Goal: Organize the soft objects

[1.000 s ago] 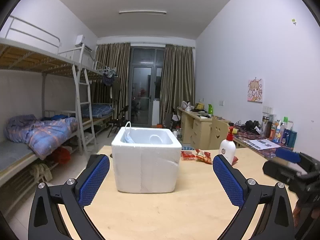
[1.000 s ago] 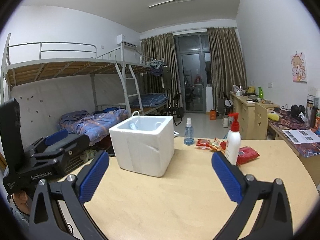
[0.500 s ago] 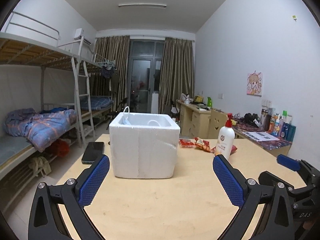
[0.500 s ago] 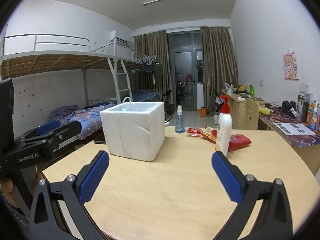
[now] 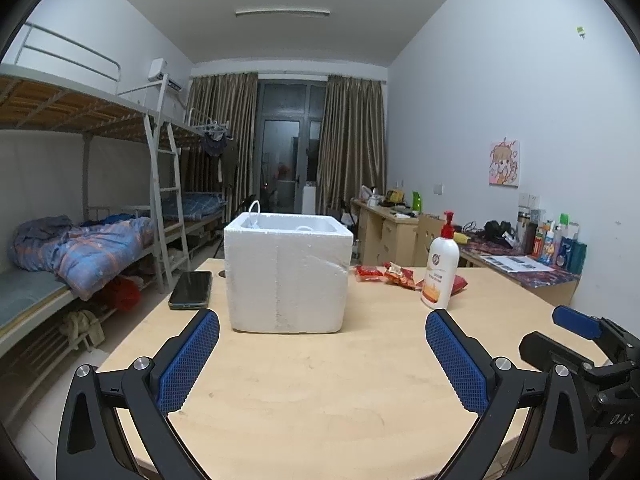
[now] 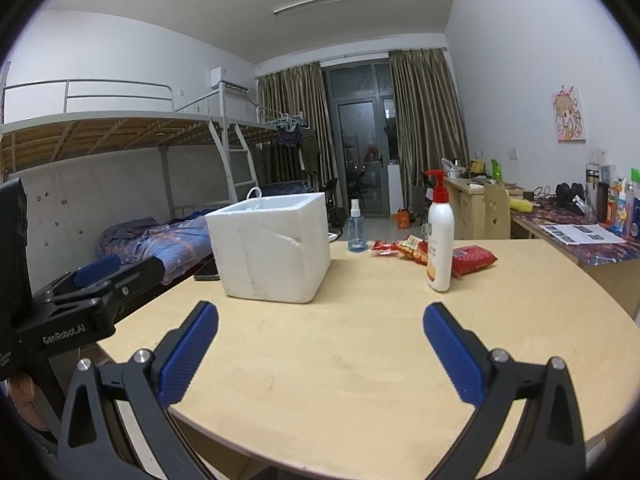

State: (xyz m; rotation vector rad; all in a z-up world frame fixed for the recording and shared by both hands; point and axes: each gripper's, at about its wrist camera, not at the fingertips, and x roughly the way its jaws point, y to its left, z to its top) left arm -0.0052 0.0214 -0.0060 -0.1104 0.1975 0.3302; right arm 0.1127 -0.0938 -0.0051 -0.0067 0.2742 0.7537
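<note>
Left wrist view had the left gripper (image 5: pixel 322 354) spread wide with nothing between its blue pads, and the right gripper (image 6: pixel 320 344) was just as open and empty. Compared to a second earlier, both had pulled back and dropped lower over the table (image 5: pixel 320 392), so the white foam box (image 5: pixel 287 272) sat farther off and a phone (image 5: pixel 191 290) came into view just left of it. Looked to me like a reset, nothing grabbed yet. The box itself looked dented and scuffed, open-topped, with a white loop (image 5: pixel 253 209) poking over its rim. Red snack packets (image 6: pixel 416 250) lay behind the pump bottle (image 6: pixel 439 240).
</note>
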